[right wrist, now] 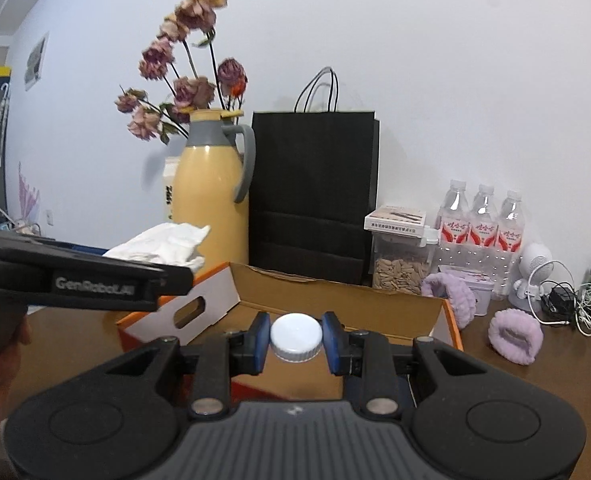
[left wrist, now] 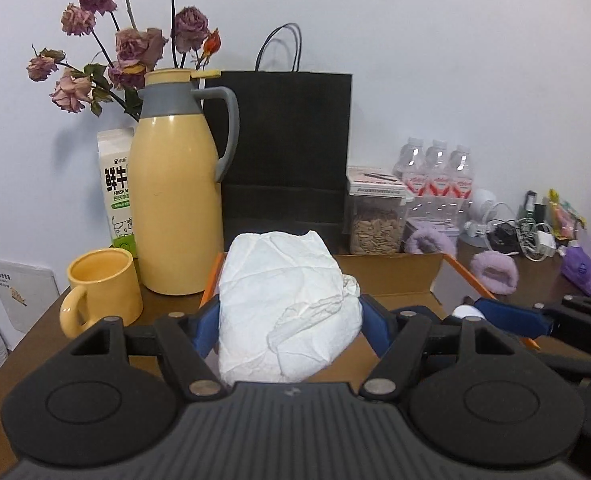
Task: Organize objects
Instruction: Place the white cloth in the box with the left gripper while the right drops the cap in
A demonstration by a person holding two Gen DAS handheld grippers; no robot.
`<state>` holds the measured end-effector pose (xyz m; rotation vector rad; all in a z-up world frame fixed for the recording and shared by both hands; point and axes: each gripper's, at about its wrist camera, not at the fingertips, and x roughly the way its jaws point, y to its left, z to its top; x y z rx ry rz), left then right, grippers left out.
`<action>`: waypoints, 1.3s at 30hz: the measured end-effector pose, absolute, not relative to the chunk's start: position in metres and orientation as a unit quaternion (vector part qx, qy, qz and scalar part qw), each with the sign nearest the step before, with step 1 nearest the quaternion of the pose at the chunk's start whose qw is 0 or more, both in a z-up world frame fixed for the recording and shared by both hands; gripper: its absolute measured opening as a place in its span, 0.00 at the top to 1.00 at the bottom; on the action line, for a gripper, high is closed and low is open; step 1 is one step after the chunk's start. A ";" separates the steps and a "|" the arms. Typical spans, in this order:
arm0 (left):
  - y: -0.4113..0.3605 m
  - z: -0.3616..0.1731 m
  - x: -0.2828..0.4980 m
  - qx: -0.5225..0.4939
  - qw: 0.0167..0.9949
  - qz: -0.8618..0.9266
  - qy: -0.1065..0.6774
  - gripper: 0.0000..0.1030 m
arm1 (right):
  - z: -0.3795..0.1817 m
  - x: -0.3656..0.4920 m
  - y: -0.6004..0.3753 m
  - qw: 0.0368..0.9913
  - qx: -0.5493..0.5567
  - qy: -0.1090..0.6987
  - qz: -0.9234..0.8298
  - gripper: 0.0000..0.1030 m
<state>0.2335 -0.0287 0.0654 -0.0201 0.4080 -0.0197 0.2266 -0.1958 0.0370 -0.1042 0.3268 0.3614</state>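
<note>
Sitting on the counter (left wrist: 35,344) at the far left is a yellow mug (left wrist: 101,290). Left tool (left wrist: 289,322) is clamped around a crumpled white tissue wad (left wrist: 287,304) over the open cardboard box (right wrist: 347,304); right tool (right wrist: 295,338) pinches a white bottle cap (right wrist: 295,336) over that box too.

Behind your work area: yellow thermos jug (left wrist: 175,208) upright, yellow mug (left wrist: 102,292) just left of it, milk carton (left wrist: 115,184) and dried roses (left wrist: 115,40) behind. Black paper bag (left wrist: 287,148) against the wall. Seed container (left wrist: 375,220) beside three water bottles (left wrist: 435,168).
</note>
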 end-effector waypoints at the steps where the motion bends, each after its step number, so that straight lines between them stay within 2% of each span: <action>1: -0.029 0.063 0.240 -0.011 0.979 -0.006 0.205 0.30 | 0.035 0.234 -0.192 0.969 -0.055 0.166 0.175 0.74; 8: -0.027 0.044 0.283 -0.014 0.970 0.017 0.241 0.30 | 0.007 0.286 -0.172 0.962 -0.058 0.220 0.149 0.74; 16: -0.026 0.026 0.296 -0.004 0.962 0.016 0.274 0.29 | -0.017 0.299 -0.174 0.954 -0.059 0.260 0.140 0.74; 18: -0.026 0.023 0.297 -0.001 0.960 0.017 0.279 0.27 | -0.018 0.299 -0.176 0.952 -0.058 0.266 0.141 0.73; 20: -0.027 0.024 0.296 0.001 0.960 0.016 0.278 0.13 | -0.018 0.298 -0.176 0.952 -0.056 0.269 0.137 0.71; 21: -0.027 0.024 0.295 0.000 0.962 0.017 0.274 0.08 | -0.018 0.297 -0.177 0.952 -0.056 0.270 0.131 0.62; 22: -0.027 0.026 0.294 -0.001 0.963 0.017 0.267 0.00 | -0.017 0.297 -0.177 0.953 -0.054 0.269 0.124 0.46; 23: -0.027 0.027 0.291 -0.003 0.965 0.018 0.260 0.00 | -0.017 0.297 -0.179 0.955 -0.051 0.268 0.120 0.37; 24: -0.027 0.029 0.290 -0.005 0.966 0.017 0.257 0.00 | -0.016 0.296 -0.181 0.955 -0.048 0.267 0.119 0.22; 25: -0.026 0.029 0.289 -0.007 0.967 0.015 0.256 0.00 | -0.015 0.295 -0.183 0.956 -0.044 0.264 0.120 0.12; 28: -0.026 0.031 0.288 -0.010 0.968 0.017 0.251 0.00 | -0.014 0.292 -0.185 0.957 -0.033 0.261 0.122 0.04; 39: -0.024 0.054 0.264 -0.027 0.978 0.006 0.209 0.00 | 0.008 0.273 -0.195 0.967 -0.026 0.227 0.115 0.00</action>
